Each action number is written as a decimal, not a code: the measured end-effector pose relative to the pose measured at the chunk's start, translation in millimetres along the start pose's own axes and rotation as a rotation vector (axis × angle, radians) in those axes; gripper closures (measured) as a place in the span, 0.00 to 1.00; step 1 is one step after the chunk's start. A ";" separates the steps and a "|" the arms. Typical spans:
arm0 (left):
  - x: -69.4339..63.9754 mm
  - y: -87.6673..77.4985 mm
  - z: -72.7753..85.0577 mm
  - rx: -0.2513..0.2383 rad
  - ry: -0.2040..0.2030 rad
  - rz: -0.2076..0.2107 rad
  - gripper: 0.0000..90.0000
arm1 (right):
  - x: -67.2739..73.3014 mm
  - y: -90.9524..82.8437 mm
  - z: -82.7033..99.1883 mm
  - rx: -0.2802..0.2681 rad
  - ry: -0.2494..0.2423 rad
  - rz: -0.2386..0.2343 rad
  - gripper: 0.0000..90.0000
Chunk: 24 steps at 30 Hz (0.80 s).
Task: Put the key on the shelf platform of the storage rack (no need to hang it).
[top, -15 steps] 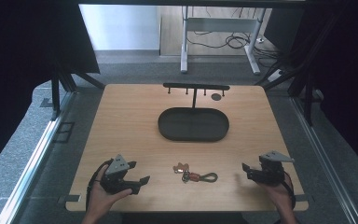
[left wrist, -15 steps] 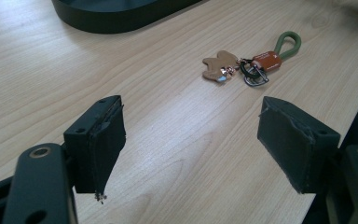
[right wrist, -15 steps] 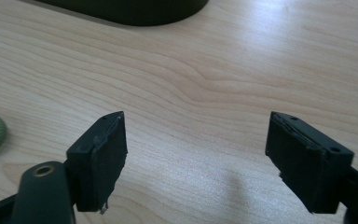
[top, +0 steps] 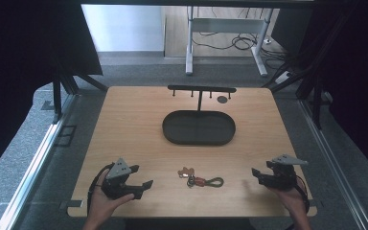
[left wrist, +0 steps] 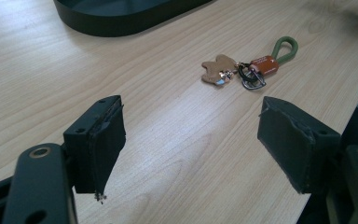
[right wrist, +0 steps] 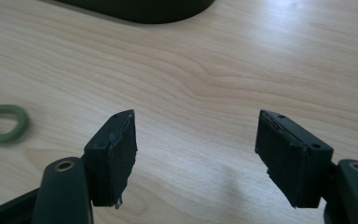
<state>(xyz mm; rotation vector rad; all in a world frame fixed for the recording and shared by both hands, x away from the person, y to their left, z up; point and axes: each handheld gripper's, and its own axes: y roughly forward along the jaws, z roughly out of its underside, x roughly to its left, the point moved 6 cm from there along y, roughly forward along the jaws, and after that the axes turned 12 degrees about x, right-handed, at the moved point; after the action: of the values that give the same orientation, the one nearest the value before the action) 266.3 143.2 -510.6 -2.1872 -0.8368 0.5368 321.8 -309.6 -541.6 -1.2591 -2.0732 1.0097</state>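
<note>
A keychain (top: 199, 179) lies on the wooden table (top: 124, 124) near the front edge, between both hands: a tan bear-shaped tag (left wrist: 218, 69), a metal ring, an orange-brown sleeve and a green cord loop (left wrist: 286, 46). My left gripper (top: 141, 186) rests at the front left, jaws wide open, with bare wood between them; the keychain lies ahead of it. My right gripper (top: 256, 173) sits at the front right, open too, and the green loop (right wrist: 2, 122) shows at the left edge of its view.
A dark oval tray (top: 199, 127) sits at the table's centre. Behind it stands a black rack with pegs (top: 201, 89) and a small dark disc (top: 222, 99). Black frame posts flank the table; a desk frame and cables stand beyond.
</note>
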 end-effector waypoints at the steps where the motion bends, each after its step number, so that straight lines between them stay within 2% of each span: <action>1: 0.2 -0.8 -0.3 -0.005 -0.002 0.000 0.26 | 0.7 -1.3 -1.3 0.005 -0.004 -0.007 0.34; 2: 0.2 -0.8 -0.3 -0.005 -0.002 0.000 0.26 | 0.7 -1.3 -1.3 0.005 -0.004 -0.007 0.34; 3: 0.2 -1.8 -0.5 -0.007 -0.001 0.001 0.26 | 3.9 -4.7 -5.3 0.025 -0.022 -0.035 0.35; 5: -0.1 -1.7 -0.2 -0.008 -0.001 0.002 0.26 | 7.2 -7.1 -9.4 0.045 -0.044 -0.038 0.35; 11: -1.5 -0.2 -0.2 -0.004 0.003 0.009 0.26 | 23.7 -12.8 -25.9 0.103 -0.152 -0.068 0.37; 17: -1.9 2.3 0.0 0.000 0.004 0.011 0.26 | 35.3 -18.3 -42.4 0.136 -0.245 -0.094 0.40; 24: -4.4 4.1 -0.5 0.005 0.007 0.016 0.26 | 45.7 -31.7 -57.0 0.172 -0.327 -0.114 0.42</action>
<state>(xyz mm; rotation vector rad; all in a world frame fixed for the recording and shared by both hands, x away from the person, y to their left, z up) 265.1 137.7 -512.8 -2.1919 -0.8146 0.5377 327.0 -259.1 -480.3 -0.9281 -2.2097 1.3822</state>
